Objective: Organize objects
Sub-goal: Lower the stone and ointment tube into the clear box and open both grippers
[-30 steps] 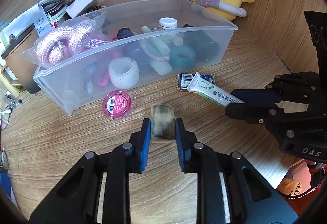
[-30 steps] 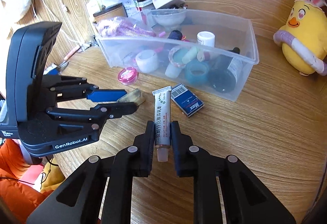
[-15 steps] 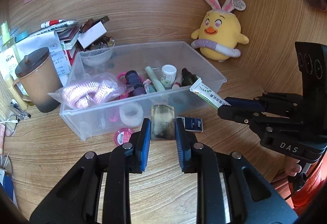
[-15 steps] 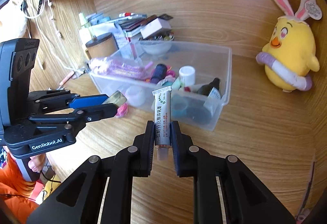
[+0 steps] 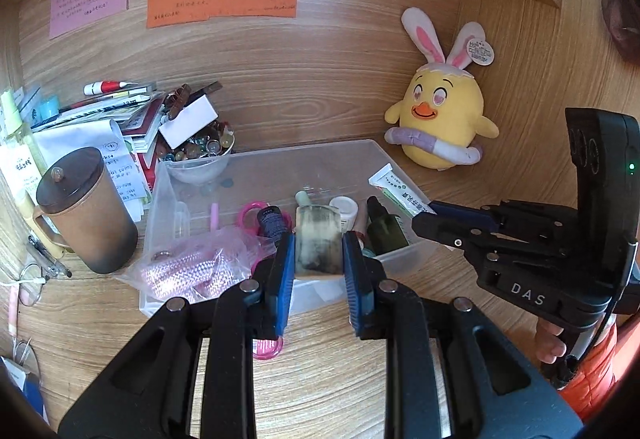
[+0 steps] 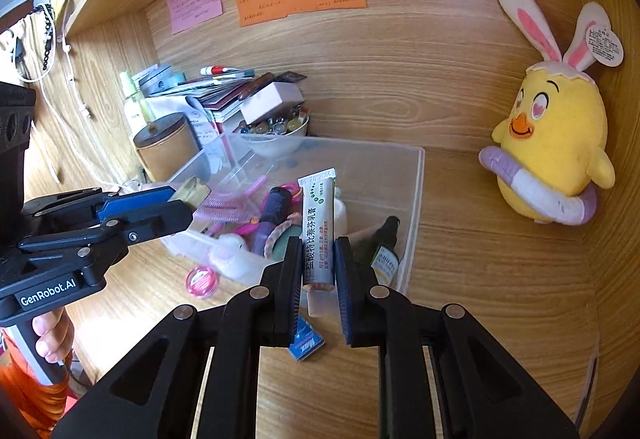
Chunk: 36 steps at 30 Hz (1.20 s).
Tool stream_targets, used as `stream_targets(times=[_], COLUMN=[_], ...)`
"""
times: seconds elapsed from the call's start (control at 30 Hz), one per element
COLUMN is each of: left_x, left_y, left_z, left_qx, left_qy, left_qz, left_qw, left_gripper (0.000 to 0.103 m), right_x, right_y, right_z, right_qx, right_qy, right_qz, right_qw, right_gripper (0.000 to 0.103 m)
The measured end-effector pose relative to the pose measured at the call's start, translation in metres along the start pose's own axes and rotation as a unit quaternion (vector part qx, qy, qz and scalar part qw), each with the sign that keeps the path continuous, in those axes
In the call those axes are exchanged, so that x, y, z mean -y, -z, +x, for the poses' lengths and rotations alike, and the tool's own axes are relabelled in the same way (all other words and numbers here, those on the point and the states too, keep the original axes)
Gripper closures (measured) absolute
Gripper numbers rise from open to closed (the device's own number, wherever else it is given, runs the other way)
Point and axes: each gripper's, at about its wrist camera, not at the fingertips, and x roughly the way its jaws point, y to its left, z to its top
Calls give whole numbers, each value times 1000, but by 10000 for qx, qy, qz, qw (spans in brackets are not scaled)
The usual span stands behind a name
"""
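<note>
Clear plastic forms the storage bin (image 5: 400,259) on the wooden desk (image 6: 500,299), already crowded with a pink rope bag, bottles and tape rolls. The left gripper (image 5: 318,259) has its jaws clenched on a small horn-coloured comb (image 5: 318,243), held in the air above the bin's near wall. The right gripper (image 6: 318,275) is clenched on a white ointment tube (image 6: 318,227), cap end toward the camera, also raised over the bin's front edge. To do this step well, I would carry each item clear of the rim, pick a bare patch of floor toward the bin's back, lower before letting go, and release one hand at a time so the two tools, close together, do not collide.
</note>
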Motion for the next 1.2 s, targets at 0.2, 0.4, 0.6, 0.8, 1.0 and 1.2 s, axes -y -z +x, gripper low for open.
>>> stream_targets(times=[0.2,0.4,0.6,0.8,1.0,1.2], left_x=[-10,-13,-8,-5,-7,-8], left_y=[-1,-1,1,-1,0,6], left_z=[22,41,48,51,44,23], left_qx=[-190,-389,-427,-436,-423,-270], left_qy=[-21,-35,-66,-72,33,29], left_qz=[-38,-21,133,139,26,11], left_qw=[9998,9992,9990,9989,9991,9996], left_gripper=[80,80,80,80,80,70], right_x=[0,1,-2,-4,-2,-5], right_y=[-8,-10,-8,-7,-7,-5], right_z=[22,44,58,63,61,50], right_qx=[-104,-278,-433,-511,-578,-508], right_qy=[118,68,63,104,95,72], right_qz=[-9,45,21,-7,22,-43], right_qw=[9999,9996,9990,9986,9983,9987], right_gripper=[89,89,89,88,88,84])
